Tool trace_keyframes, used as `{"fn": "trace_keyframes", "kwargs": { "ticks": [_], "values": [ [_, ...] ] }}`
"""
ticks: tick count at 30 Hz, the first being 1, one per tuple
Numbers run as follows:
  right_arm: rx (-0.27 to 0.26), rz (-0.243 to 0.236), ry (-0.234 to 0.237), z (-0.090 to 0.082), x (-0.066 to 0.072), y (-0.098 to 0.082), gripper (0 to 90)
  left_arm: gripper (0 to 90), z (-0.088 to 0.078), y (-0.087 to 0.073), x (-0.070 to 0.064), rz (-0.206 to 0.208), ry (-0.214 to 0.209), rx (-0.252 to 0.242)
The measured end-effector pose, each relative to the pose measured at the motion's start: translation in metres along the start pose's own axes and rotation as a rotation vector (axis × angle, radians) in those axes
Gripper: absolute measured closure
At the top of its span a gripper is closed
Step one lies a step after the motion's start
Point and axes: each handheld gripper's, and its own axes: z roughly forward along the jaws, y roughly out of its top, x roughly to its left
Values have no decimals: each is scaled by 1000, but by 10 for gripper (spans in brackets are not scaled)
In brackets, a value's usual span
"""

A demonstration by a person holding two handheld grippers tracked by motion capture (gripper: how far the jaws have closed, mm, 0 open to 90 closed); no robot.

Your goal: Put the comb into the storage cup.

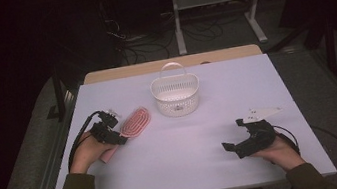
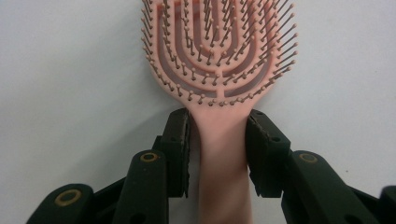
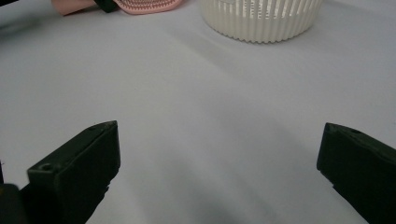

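Left tongs (image 2: 217, 154) straddle the pink brush (image 2: 219, 93) at its handle, jaws close on both sides but not clearly pinching, brush flat on the counter (image 1: 189, 142) at 9 o'clock. Probably the grasp is just beginning. Right tongs (image 3: 219, 172) gape wide, empty. Smooth plastic handle, ball-tipped bristles; slatted white basket (image 1: 175, 93) at 12 o'clock holds nothing visible.
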Motion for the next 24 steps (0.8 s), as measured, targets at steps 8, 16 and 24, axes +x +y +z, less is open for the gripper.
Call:
{"fn": "trace_keyframes", "kwargs": {
  "ticks": [8, 16, 24],
  "values": [
    [1, 1, -1, 0, 0, 0, 0, 639, 0, 0, -2, -4, 17, 5],
    [1, 1, -2, 0, 0, 0, 0, 668, 1, 1, -6, -4, 39, 10],
    [-2, 3, -2, 0, 0, 0, 0, 687, 1, 1, -8, -4, 49, 6]
  ]
}}
